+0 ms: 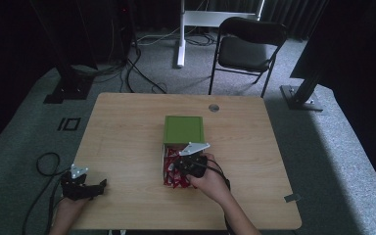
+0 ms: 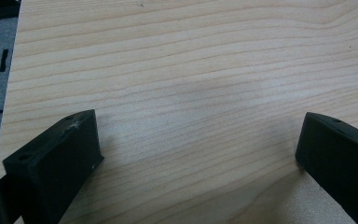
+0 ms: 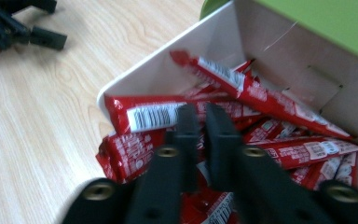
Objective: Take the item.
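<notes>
Reaching into the white box (image 1: 165,157) near the desk's (image 1: 127,137) front edge, the right gripper (image 3: 201,122) sat nearly closed among red sachets (image 3: 242,88), grip unclear, green lid (image 1: 184,129) behind; left gripper (image 2: 196,140) gaped empty at the front-left corner.

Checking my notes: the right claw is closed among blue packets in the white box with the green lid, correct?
Not quite: the packets are red, not blue, as the right gripper view shows. The right claw is closed among them in the white box with the green lid.
</notes>
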The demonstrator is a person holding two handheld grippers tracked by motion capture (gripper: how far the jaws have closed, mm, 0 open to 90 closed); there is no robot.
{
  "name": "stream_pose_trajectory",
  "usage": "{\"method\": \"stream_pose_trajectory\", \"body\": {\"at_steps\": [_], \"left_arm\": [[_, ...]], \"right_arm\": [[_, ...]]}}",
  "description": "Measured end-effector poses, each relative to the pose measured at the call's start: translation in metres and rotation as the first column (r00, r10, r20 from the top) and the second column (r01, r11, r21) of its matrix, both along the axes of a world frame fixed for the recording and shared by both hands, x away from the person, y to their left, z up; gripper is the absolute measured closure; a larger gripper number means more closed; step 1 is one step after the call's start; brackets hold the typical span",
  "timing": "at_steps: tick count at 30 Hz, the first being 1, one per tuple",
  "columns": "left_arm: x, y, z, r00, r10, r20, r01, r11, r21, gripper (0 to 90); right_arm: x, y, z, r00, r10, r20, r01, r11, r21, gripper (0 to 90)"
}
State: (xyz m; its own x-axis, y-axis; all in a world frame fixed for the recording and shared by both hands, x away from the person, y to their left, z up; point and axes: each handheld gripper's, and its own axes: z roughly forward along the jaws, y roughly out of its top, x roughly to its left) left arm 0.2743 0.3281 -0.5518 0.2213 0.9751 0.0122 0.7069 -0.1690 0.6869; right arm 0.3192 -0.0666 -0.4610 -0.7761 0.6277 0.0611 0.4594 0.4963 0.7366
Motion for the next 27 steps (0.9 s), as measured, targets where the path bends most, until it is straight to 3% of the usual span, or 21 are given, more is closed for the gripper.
{"method": "stream_pose_trajectory", "body": {"at_steps": [2,4,6,10,12,13,27], "left_arm": [[0.0,0.0,0.0,1.0,0.0,0.0,0.0,1.0,0.0,0.7],[0.0,0.0,0.0,1.0,0.0,0.0,0.0,1.0,0.0,0.7],[0.0,0.0,0.0,1.0,0.0,0.0,0.0,1.0,0.0,0.7],[0.0,0.0,0.0,1.0,0.0,0.0,0.0,1.0,0.0,0.7],[0.0,0.0,0.0,1.0,0.0,0.0,0.0,1.0,0.0,0.7],[0.0,0.0,0.0,1.0,0.0,0.0,0.0,1.0,0.0,0.7],[0.0,0.0,0.0,1.0,-0.003,-0.001,0.003,1.0,0.004,0.7]], "right_arm": [[-0.001,0.0,0.0,0.9998,-0.012,0.016,0.012,0.9999,0.006,90.0],[-0.002,0.002,0.001,0.9986,-0.017,0.051,0.018,0.9996,-0.02,90.0],[0.0,0.003,0.001,0.9985,-0.005,0.054,0.006,0.9995,-0.031,90.0],[0.005,0.003,0.001,0.9978,-0.02,0.064,0.022,0.9992,-0.034,78.3],[0.007,0.002,0.001,0.9969,-0.031,0.072,0.034,0.9989,-0.033,77.0],[0.009,0.001,0.002,0.9951,-0.048,0.087,0.051,0.9981,-0.035,70.7],[0.024,0.021,0.005,0.9895,0.016,0.144,0.003,0.9917,-0.129,55.8]]}}
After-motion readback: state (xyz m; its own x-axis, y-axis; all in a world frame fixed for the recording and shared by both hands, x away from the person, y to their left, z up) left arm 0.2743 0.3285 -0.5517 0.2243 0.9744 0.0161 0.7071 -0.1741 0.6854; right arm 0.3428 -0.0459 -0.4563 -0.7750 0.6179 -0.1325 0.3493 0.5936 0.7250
